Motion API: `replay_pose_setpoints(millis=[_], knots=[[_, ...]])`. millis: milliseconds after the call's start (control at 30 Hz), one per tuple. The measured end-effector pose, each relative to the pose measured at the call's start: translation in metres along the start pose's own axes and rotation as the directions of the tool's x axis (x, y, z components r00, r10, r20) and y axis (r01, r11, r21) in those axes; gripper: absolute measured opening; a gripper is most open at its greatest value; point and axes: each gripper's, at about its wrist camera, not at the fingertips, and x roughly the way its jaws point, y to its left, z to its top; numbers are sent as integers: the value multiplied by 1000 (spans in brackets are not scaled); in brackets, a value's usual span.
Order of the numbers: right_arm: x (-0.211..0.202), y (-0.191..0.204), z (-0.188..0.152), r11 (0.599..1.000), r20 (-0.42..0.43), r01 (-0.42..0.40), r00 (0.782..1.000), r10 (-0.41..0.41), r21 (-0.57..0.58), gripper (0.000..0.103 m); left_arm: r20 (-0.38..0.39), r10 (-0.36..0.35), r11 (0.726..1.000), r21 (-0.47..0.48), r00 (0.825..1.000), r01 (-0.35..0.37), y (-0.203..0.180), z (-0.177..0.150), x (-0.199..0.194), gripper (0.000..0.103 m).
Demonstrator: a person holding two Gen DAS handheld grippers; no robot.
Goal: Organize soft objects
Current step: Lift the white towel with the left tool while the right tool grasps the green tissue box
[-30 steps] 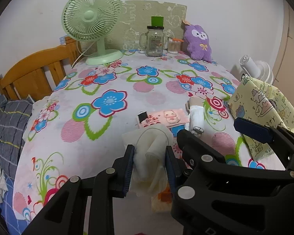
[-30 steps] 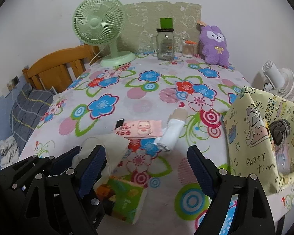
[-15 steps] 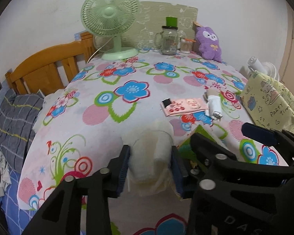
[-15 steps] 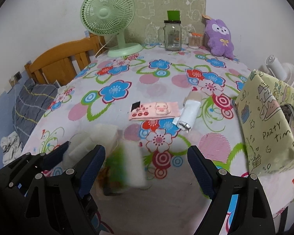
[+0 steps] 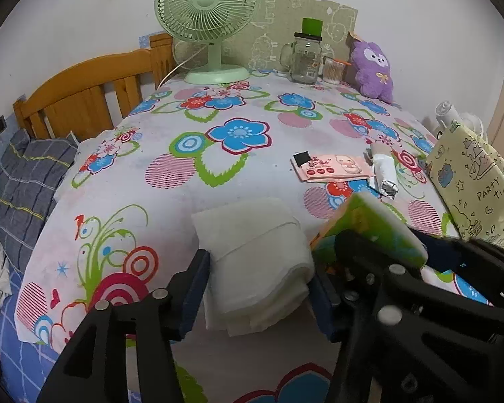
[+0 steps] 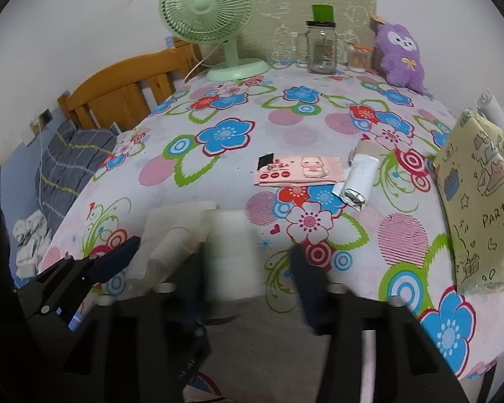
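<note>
My left gripper (image 5: 260,288) is shut on a white folded tissue stack (image 5: 255,248) and holds it at the table's near edge; the stack also shows in the right wrist view (image 6: 171,235). My right gripper (image 6: 248,272) is closing around a green tissue pack (image 5: 369,231), blurred white between its jaws (image 6: 232,252); whether both pads press it is unclear. A pink wet-wipe pack (image 6: 299,169), a white rolled packet (image 6: 359,178) and a purple plush toy (image 6: 400,57) lie farther back. A yellow "Party time" bag (image 6: 480,201) stands at the right.
The flowered tablecloth (image 5: 218,174) covers the table. A green fan (image 5: 208,13), a glass jar (image 5: 304,57) and a cotton-swab cup (image 5: 332,69) stand at the back. A wooden bed frame (image 5: 84,97) and grey pillow (image 5: 27,181) are at the left.
Both grippers have pulled back toward the near edge. The right gripper's jaws have come much closer together around the green tissue pack, which has tilted up. The left still holds the white stack.
</note>
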Motion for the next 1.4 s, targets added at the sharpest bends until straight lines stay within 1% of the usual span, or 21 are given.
replay_pose_setpoints(millis=[100,233,333,400,467,500,533,567,700,733,800,1133,1400], knots=[[0,-2,1,1000,-5,-4,1000,4,10,31,5,7,1000,0,1000,-7,-3,1,1,63],[-1,-8,2,1000,2,20,1000,-20,17,29,-6,-9,1000,0,1000,9,-8,5,6,73],[-2,-12,3,999,12,47,999,-47,21,27,-19,-26,1000,0,999,26,-13,7,12,73],[-1,-16,4,998,8,48,999,-49,27,27,-20,-33,999,-1,999,33,-14,8,13,66],[-1,-19,5,999,6,41,999,-42,35,27,-29,-53,999,2,998,53,-16,9,13,52],[-1,-20,6,999,4,35,999,-35,40,27,-36,-68,998,6,997,69,-17,10,13,48],[0,-21,6,999,4,31,999,-32,43,27,-41,-85,996,9,996,85,-18,11,13,40],[0,-22,7,999,3,31,1000,-31,45,27,-45,-88,996,12,995,89,-19,12,12,36],[-1,-24,9,998,2,24,1000,-24,52,27,-45,-91,996,15,995,92,-23,15,11,26],[-3,-24,10,998,9,38,999,-39,48,26,-43,-84,996,19,996,85,-25,15,10,25],[-5,-25,11,997,26,65,997,-66,36,26,-38,-88,996,24,995,89,-27,16,8,23],[-20,-37,20,995,60,83,995,-86,53,25,4,-67,997,47,998,66,-39,30,-6,22],[-41,-48,30,993,95,103,989,-109,64,25,41,-65,996,67,997,62,-55,43,-20,22]])
